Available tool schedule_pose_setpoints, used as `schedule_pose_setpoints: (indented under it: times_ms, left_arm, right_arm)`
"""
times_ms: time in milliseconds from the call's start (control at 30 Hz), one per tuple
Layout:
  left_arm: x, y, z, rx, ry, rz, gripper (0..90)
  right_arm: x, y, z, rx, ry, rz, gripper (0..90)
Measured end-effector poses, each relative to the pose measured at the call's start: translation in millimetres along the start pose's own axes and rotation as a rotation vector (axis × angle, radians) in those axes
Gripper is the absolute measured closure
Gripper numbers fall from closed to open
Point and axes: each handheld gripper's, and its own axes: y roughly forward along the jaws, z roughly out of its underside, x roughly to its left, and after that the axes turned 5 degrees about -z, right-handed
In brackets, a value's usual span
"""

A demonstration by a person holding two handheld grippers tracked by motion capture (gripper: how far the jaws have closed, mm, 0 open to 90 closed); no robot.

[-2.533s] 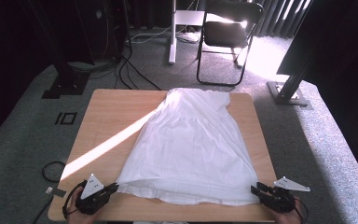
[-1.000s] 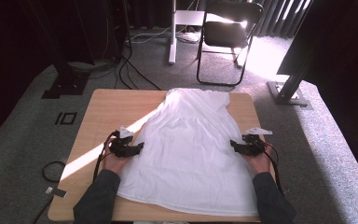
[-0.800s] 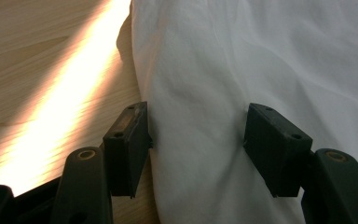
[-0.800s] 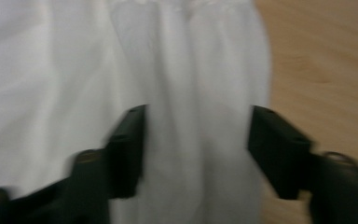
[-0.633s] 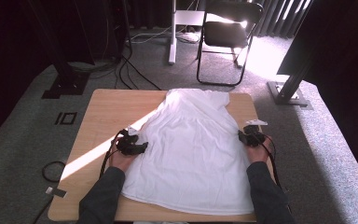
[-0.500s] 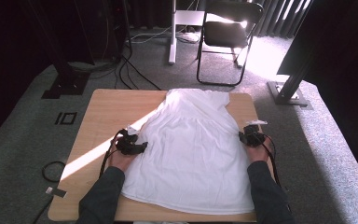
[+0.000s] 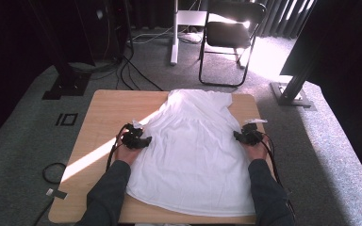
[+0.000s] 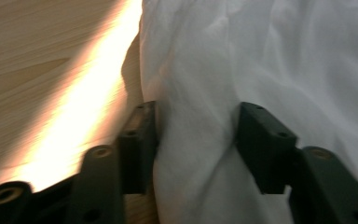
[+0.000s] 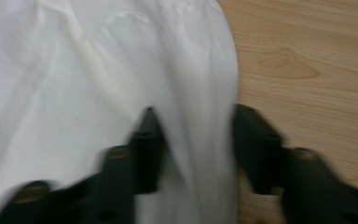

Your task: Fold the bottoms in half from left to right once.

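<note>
White dress [image 7: 195,141] flat on table (edges bunched).

My right gripper view is smeared, so the right tongs [image 9: 193,135] show no crisp edges. The white dress [image 8: 261,70] runs off both gripper views, and it hides the tabletop [image 7: 108,113] beneath it.

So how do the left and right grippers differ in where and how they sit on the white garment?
The left gripper grips the white garment at its left edge, beside a sunlit stripe on the table; the right gripper grips the right edge over shaded wood. The left sits slightly nearer the person. Both have just been closing, each with a bunched fold of cloth between its jaws.
</note>
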Motion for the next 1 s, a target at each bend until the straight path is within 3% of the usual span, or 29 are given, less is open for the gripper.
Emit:
schedule_pose_setpoints:
  times_ms: [67,133,333,700,900,967,1000]
  left_arm:
    - [-3.1,-1.8,0.8,-0.002,0.022,-0.012,80.4]
    - [-5.6,-4.6,2.6,0.007,0.04,-0.03,87.5]
    - [-7.4,-25.6,25.8,0.001,0.033,-0.003,88.2]
    - [-50.2,-87.7,91.1,-0.02,0.101,0.022,88.0]
    - [-62.5,-118.5,123.2,-0.011,0.086,0.084,87.9]
    - [-60.7,-124.0,125.7,-0.012,0.067,0.098,83.5]
    - [-58.2,-126.7,124.3,-0.031,0.047,0.097,72.3]
  right_arm:
    - [-0.8,-0.5,0.1,0.002,0.021,-0.008,79.3]
    - [1.0,-1.6,1.1,0.006,0.023,-0.014,85.1]
    - [9.7,-16.6,18.1,0.005,0.021,-0.015,86.7]
    - [31.4,-79.2,85.5,0.004,0.049,-0.079,85.4]
    - [42.5,-113.4,120.0,0.017,0.058,-0.098,83.6]
    - [42.9,-120.7,125.9,0.024,0.073,-0.099,79.3]
    - [42.8,-122.7,126.5,0.024,0.072,-0.092,71.4]
